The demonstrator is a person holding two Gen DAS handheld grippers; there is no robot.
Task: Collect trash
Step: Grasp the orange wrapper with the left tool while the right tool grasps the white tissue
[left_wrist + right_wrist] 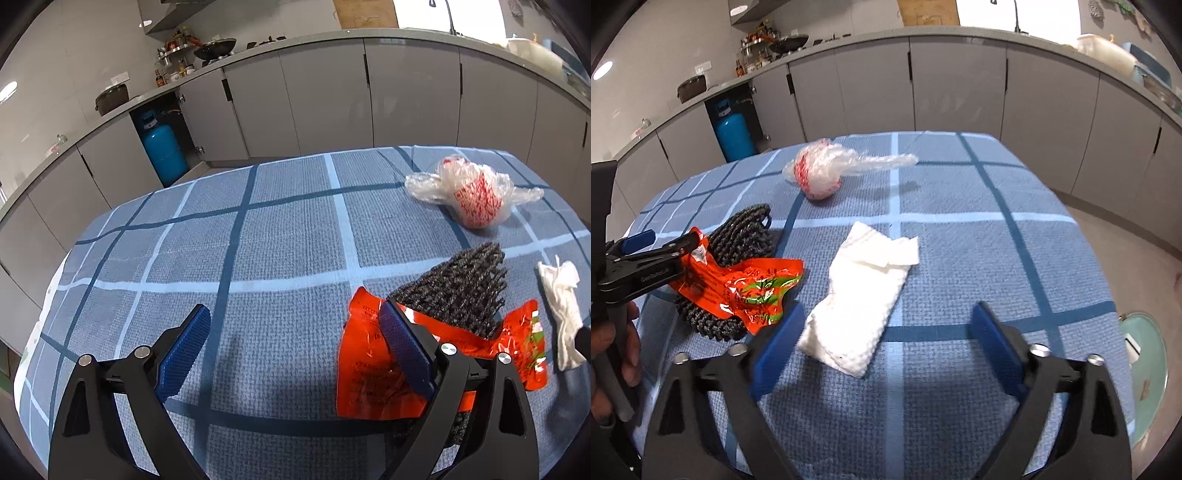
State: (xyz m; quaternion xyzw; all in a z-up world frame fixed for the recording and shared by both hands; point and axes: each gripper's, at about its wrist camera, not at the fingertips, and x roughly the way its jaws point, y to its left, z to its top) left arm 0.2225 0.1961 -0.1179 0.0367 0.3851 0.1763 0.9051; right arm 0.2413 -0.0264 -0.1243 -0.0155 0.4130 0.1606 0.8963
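Observation:
A red-orange snack wrapper lies partly over a black woven mat on the blue checked tablecloth. My left gripper is open wide; its right finger stands over the wrapper's near corner, and only cloth lies between the jaws. A crumpled white tissue lies to the right of the wrapper. My right gripper is open above the tissue's near end, which sits close to the left pad without being pressed. A clear plastic bag with red print rests farther back.
Grey kitchen cabinets curve behind the table, with a blue gas cylinder in an open one. The table's edge falls away on the left and right. A round glass surface stands low at the right. A person's hand holds the left gripper.

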